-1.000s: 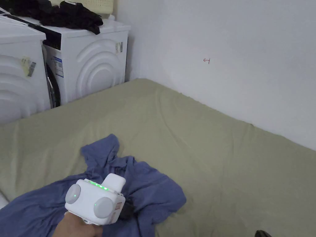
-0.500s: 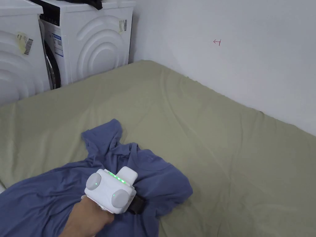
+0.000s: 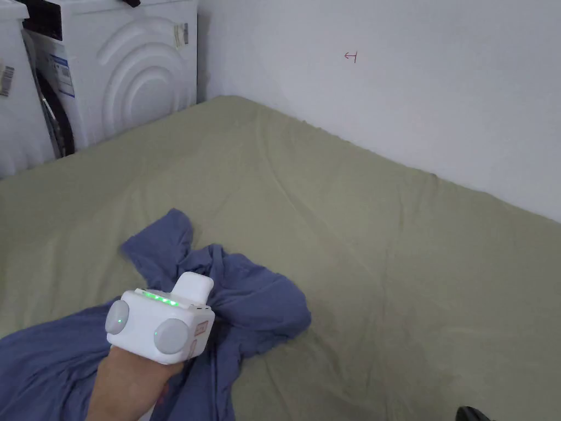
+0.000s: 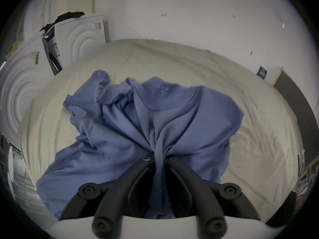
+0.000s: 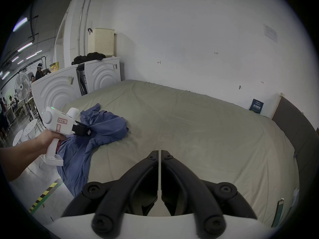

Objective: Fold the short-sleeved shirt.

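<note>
A blue short-sleeved shirt (image 3: 257, 307) lies crumpled on the left part of an olive-green bed (image 3: 383, 246), its lower part hanging over the near edge. A hand holds my left gripper (image 4: 158, 158), which is shut on a bunch of fabric below the collar (image 4: 165, 103). Folds fan out from the jaws. Its white housing (image 3: 159, 329) hides the jaws in the head view. In the right gripper view the left gripper (image 5: 87, 131) bites into the shirt (image 5: 107, 130) from the side. My right gripper (image 5: 160, 154) hangs over bare sheet, shut with nothing in it.
Two white washing machines (image 3: 131, 71) stand past the bed's far left end, with dark clothes (image 5: 89, 56) and a cream basket (image 5: 101, 41) on top. A white wall (image 3: 411, 82) runs along the far side. A dark headboard (image 5: 296, 130) closes the right end. Striped floor tape (image 5: 43, 196) runs beside the bed.
The head camera has swung, shifting the whole picture. My left gripper stays at the same spot on the shirt, and the fabric around it looks more gathered now.
</note>
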The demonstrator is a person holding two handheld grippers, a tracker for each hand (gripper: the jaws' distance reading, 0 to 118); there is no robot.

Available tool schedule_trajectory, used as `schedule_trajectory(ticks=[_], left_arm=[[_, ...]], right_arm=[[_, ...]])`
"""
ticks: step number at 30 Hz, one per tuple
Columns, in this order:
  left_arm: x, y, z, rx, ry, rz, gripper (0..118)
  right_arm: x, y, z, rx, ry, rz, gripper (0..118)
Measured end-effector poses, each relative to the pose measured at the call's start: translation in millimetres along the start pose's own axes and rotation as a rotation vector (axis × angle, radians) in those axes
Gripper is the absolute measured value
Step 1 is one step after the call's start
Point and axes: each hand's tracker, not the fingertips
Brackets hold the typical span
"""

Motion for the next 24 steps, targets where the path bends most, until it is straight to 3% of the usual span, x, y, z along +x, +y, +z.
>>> schedule_trajectory(ticks=[5,12,24], left_arm=[[19,20,27,0.059,-0.100,0.027,6],[99,64,60,0.154,-0.213,-0.063,6],[364,112,101,0.260,-0.570,-0.306,6]], right_arm=[[12,-5,14,0.011,-0.014,-0.057,3],[39,-15,48,0.045,-0.069,-0.108,4],[133,-43,109,0.089,-0.238,-0.214,4]])
